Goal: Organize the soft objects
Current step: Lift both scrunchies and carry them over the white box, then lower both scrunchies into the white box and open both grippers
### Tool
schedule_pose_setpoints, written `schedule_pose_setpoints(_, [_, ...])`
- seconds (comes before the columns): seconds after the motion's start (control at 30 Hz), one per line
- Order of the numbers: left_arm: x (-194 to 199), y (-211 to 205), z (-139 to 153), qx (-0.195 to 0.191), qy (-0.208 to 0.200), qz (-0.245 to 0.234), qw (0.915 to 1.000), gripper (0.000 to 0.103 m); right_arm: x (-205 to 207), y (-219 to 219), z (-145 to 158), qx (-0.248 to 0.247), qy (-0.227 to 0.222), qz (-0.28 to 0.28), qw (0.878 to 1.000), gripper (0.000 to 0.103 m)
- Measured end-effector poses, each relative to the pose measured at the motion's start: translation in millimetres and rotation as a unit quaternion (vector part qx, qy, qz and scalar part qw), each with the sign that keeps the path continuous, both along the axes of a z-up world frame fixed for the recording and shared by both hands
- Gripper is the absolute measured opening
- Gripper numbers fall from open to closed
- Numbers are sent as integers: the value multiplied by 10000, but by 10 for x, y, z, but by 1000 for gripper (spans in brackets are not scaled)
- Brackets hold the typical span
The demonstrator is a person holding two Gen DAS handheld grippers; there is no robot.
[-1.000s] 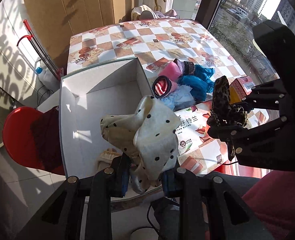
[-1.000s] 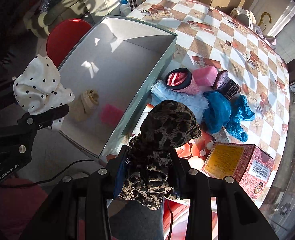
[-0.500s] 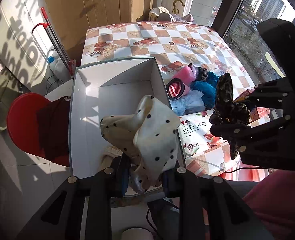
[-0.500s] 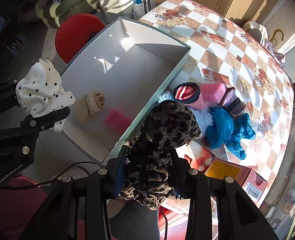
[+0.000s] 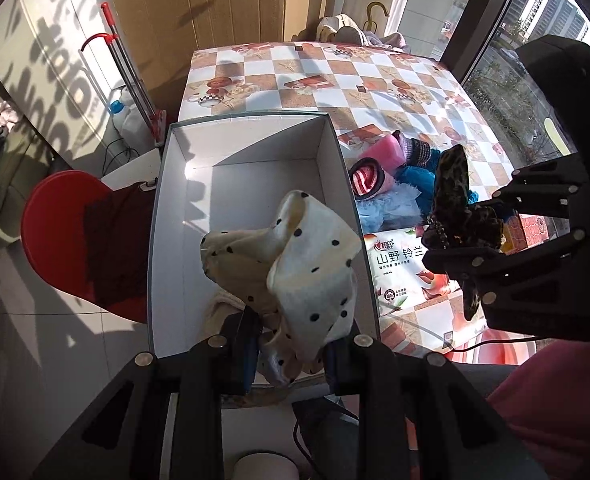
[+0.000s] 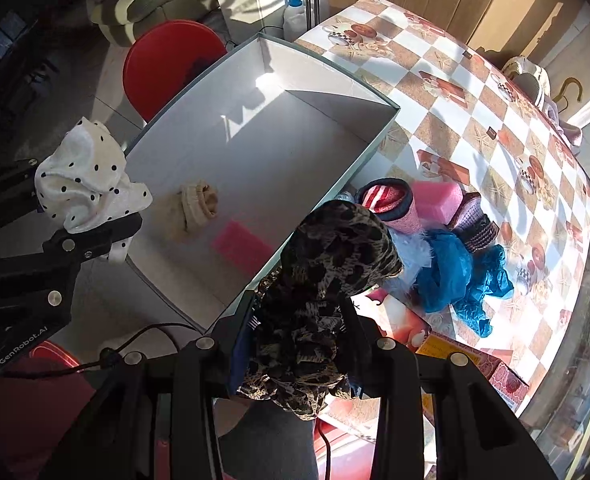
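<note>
**Two cloths held above the box's near end**

Nearest the cameras, the left gripper (image 5: 291, 354) pinches a cream polka-dot cloth (image 5: 295, 264), bunched into loose folds that rise above the jaws. It hangs over the near end of the white box (image 5: 255, 152), inside the near rim. The right gripper (image 6: 299, 336) is clamped on a leopard-print cloth (image 6: 331, 268), a crumpled brown and black wad that spills past the pads on both sides. It sits over the box's right wall, close to the near corner.

The box is open-topped with tall grey-edged walls. On its floor near the front lie a beige knitted roll (image 6: 197, 202) and a flat pink sponge (image 6: 241, 244), apart from each other; the middle and far end are bare floor.

Just beside the right wall, on the checked tablecloth (image 5: 335, 80), a pile crowds the passage: a red striped sock roll (image 6: 387, 200), a pink block (image 6: 439, 198), a purple knit piece (image 6: 477, 224), pale blue fluff (image 5: 391, 204) and a teal cloth (image 6: 455, 276). Past them the table is open to its far edge.

To the box's left stands a red stool (image 5: 55, 236), well below the rim.
</note>
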State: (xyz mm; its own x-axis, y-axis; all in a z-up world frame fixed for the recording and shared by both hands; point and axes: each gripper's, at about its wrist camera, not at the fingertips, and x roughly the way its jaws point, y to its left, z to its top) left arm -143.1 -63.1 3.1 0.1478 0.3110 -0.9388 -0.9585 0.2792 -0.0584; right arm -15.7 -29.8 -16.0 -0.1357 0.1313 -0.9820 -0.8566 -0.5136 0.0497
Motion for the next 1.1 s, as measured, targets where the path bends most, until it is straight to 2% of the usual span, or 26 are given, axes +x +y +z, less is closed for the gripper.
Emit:
schedule_pose_setpoints(0.23, [-86,20,-26,-35,78,244,9997,29,-27,30,32,61,89,44,9999,39])
schedule_pose_setpoints(0.53, [-312,70,-215,-382,169,759,9962,29,-110,67,-16,-85,227,120,9996,39])
schedule_pose_setpoints(0.77, [-390,148,-289,-494,215,1025,9933,29,-269,213,3,-216,495,86,9985,39])
schedule_pose_setpoints(1.1, [-357,176,-417,-711,237,1042,9917,29,-420,286,-95,-489,601,76,9970,39])
